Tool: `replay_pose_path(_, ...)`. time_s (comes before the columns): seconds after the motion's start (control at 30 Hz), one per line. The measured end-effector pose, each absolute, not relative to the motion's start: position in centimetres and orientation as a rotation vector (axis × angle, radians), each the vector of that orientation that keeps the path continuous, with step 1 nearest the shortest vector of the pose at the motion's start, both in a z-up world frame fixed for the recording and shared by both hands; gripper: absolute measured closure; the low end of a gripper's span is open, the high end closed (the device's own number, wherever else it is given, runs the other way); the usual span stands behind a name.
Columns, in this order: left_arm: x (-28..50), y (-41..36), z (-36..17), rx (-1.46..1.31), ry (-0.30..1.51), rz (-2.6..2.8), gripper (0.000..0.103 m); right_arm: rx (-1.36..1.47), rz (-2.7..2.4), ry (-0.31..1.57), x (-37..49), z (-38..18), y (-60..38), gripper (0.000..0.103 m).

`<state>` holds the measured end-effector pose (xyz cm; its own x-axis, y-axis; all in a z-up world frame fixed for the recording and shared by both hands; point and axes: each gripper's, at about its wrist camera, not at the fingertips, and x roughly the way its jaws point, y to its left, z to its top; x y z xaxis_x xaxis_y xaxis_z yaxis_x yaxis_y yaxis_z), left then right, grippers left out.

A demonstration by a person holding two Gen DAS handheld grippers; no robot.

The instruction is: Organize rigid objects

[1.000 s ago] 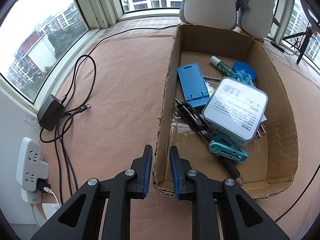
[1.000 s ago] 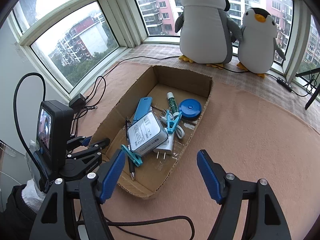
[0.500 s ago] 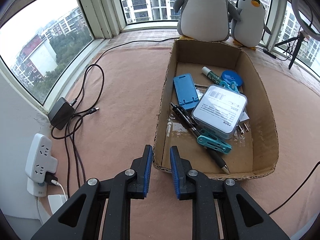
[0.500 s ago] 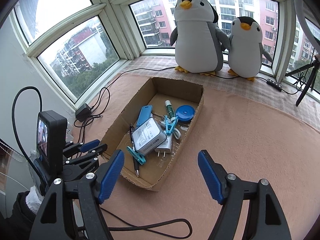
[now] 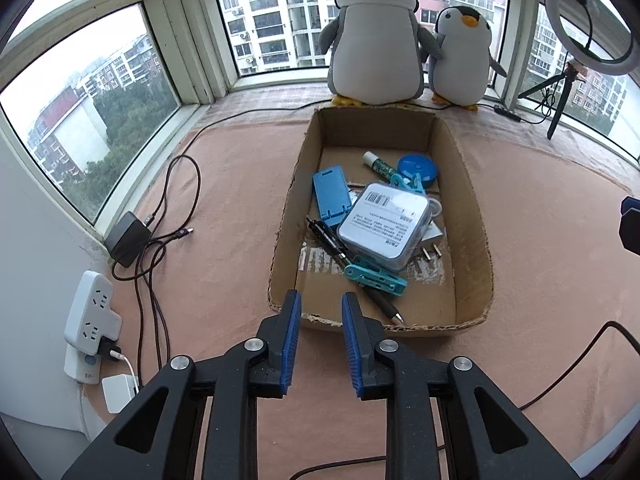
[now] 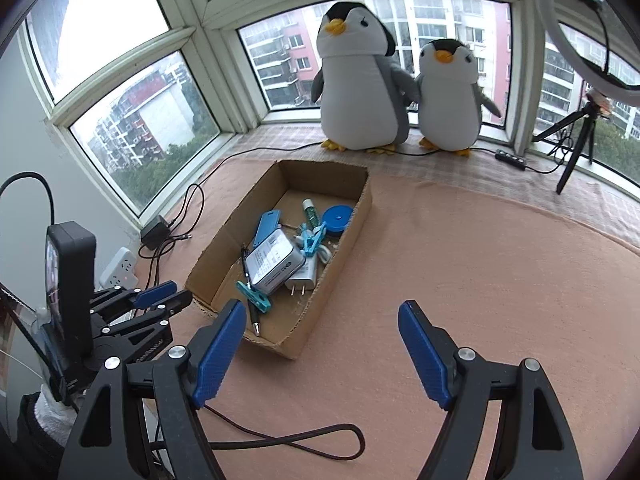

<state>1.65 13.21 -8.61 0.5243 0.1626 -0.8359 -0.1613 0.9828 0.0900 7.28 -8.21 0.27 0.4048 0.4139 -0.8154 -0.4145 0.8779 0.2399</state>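
Left gripper (image 5: 318,314): one, its two blue-padded fingers (image 5: 291,334) set a narrow gap apart, nothing between them; the jaws have just been opening a little. It hangs over the near short wall of the box.

Right gripper (image 6: 322,334): one, fingers (image 6: 424,350) spread wide, nothing between them; it hovers over bare worktop (image 6: 460,264), the box's near corner just beyond its left finger.

Cardboard box (image 5: 472,216): one, open-topped, lying lengthwise ahead of the left fingers. Contents, near to far (all in one loose heap towards the middle):
- Pen (image 5: 378,300), one, dark, tip pointing at the near wall.
- Teal clothes pegs, two: one (image 5: 376,278) across the pen, one (image 5: 408,184) further back.
- Flat grey case (image 5: 386,224), one, printed label up, resting on the other items.
- White plug charger (image 5: 432,240), one, mostly hidden under the case, prongs showing.
- Blue phone stand (image 5: 332,194), one, left of the case.
- Glue stick (image 5: 376,164), one, white cap.
- Blue round tape measure (image 5: 418,168), one.

Surroundings: to the left of the left fingers, one white power strip (image 5: 92,312), one black adapter (image 5: 128,236) and trailing cables. Beyond the box, two plush penguins (image 5: 376,40) on the sill. Far right, one ring light on a tripod (image 5: 588,28). One cable loop (image 6: 304,440) lies under the right fingers.
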Motion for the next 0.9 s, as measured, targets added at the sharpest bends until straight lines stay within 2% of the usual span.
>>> replay_pose_path(0.17, 1.5, 11.2, -5.6, 0.037, 0.914, 0.183, 0.068, 0.002, 0.493, 0.982, 6.9, 1.7, -9.5, 0.027)
replay_pose_path(0.3, 1.7, 9.8, -3.8, 0.042, 0.869, 0.158, 0.049, 0.021, 0.487, 0.957, 6.6, 2.9, -10.2, 0.027)
replay_pose_path(0.37, 1.5, 9.2, -3.2, 0.051, 0.851, 0.151, 0.046, 0.019, 0.486, 0.941, 6.5, 3.4, -10.3, 0.025)
replay_pose_path(0.43, 1.3, 8.8, -2.7, 0.057, 0.835, 0.15, 0.035, 0.011, 0.487, 0.924, 6.3, 3.8, -10.3, 0.022)
replay_pose_path(0.6, 0.8, 9.0, -1.6, 0.048, 0.807, 0.178, 0.017, 0.009, 0.495, 0.911, 6.1, 4.0, -10.0, 0.022)
replay_pose_path(0.77, 0.3, 9.6, -1.1, 0.052, 0.796, 0.198, 0.013, 0.014, 0.493, 0.906, 6.0, 3.9, -10.2, 0.022)
replay_pose_path(0.9, 0.0, 9.1, -0.4, 0.053, 0.781, 0.187, 0.003, 0.026, 0.48, 0.891, 5.9, 4.4, -10.9, 0.022)
